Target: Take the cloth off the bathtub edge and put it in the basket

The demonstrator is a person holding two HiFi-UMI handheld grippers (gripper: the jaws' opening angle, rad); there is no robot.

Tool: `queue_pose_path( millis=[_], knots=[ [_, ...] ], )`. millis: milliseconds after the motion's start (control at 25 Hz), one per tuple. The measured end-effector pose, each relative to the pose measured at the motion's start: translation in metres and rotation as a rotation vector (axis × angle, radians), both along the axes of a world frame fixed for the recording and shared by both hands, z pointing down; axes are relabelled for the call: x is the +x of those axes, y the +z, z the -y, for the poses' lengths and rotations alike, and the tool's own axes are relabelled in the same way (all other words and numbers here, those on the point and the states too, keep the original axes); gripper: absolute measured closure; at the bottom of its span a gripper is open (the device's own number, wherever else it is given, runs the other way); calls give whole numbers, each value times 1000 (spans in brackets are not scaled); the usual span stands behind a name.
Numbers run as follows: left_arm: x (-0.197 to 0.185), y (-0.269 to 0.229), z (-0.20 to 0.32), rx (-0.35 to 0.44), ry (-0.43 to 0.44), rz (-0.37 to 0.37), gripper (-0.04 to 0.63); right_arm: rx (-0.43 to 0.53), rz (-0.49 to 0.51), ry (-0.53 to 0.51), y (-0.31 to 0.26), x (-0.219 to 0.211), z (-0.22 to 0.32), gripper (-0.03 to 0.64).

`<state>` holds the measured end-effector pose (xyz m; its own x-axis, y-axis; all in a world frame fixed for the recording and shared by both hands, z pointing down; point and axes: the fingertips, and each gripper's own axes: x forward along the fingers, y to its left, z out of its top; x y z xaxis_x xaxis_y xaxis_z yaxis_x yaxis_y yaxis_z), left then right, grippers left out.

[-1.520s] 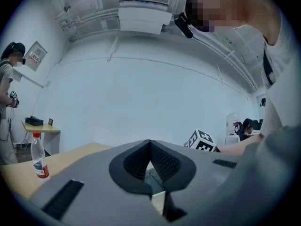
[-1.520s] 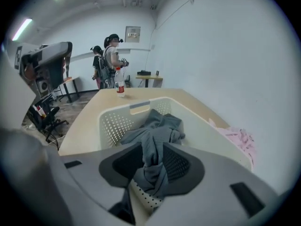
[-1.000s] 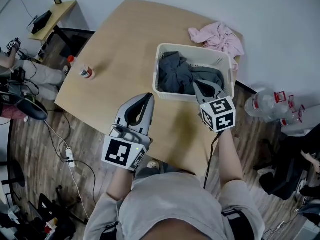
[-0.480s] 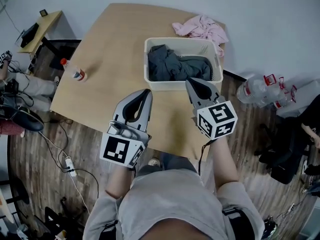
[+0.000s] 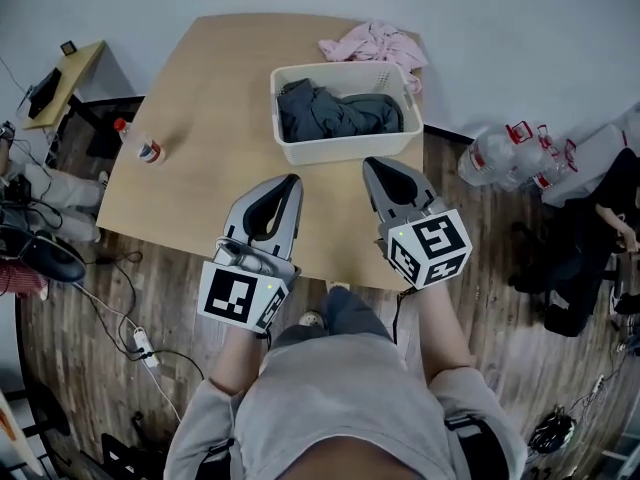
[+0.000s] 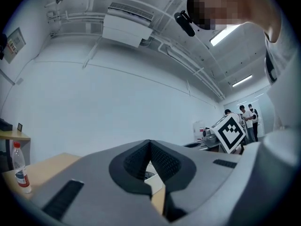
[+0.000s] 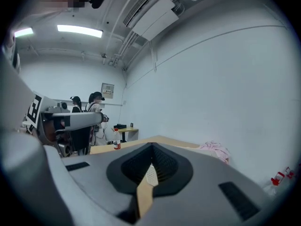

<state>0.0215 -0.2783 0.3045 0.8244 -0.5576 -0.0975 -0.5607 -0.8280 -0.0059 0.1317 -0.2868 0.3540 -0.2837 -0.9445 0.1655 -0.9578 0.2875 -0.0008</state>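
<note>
Well, both sets of fingers are clenched on nothing. The left gripper (image 5: 292,180) has its tips pressed together with only a bare window behind them. The right gripper (image 5: 372,164) is closed the same way, tip to tip and empty. Both hang over the near part of the bench (image 5: 215,88), side by side and apart from each other, pointing away from the person toward the wall.

The white basket (image 5: 340,151) stands on the bench just ahead of the fingers, nearer the right pair than the left, and touches neither. Inside it lies the dark grey cloth (image 5: 335,113), bunched up and covering most of the bottom.

Beyond the basket, farther from the fingers, a pink cloth (image 5: 372,40) lies crumpled at the far edge of the bench, just behind the basket's back corner. Well off to the left of the left fingers, a small bottle with a red cap (image 5: 146,150) stands upright near the bench's side edge. To the right of the right fingers, down on the wooden floor (image 5: 480,258), lies a pack of water bottles (image 5: 510,153).
</note>
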Motion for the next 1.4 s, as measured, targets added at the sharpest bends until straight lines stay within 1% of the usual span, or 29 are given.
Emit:
queue_pose_path(
  millis=[360, 800, 920, 1200, 1400],
  knots=[
    [-5, -1, -47, 13, 67, -11, 598, 47, 21, 48, -15, -13, -61, 607],
    [-6, 4, -90, 14, 125, -24, 598, 117, 36, 57, -30, -30, -111, 607],
    [-7, -1, -96, 28, 123, -25, 598, 133, 33, 52, -35, -33, -117, 607],
    [-13, -12, -108, 57, 88, -26, 598, 170, 74, 41, -45, -37, -131, 607],
    [-6, -23, -126, 64, 76, -37, 598, 175, 73, 22, -53, -35, -149, 607]
  ],
)
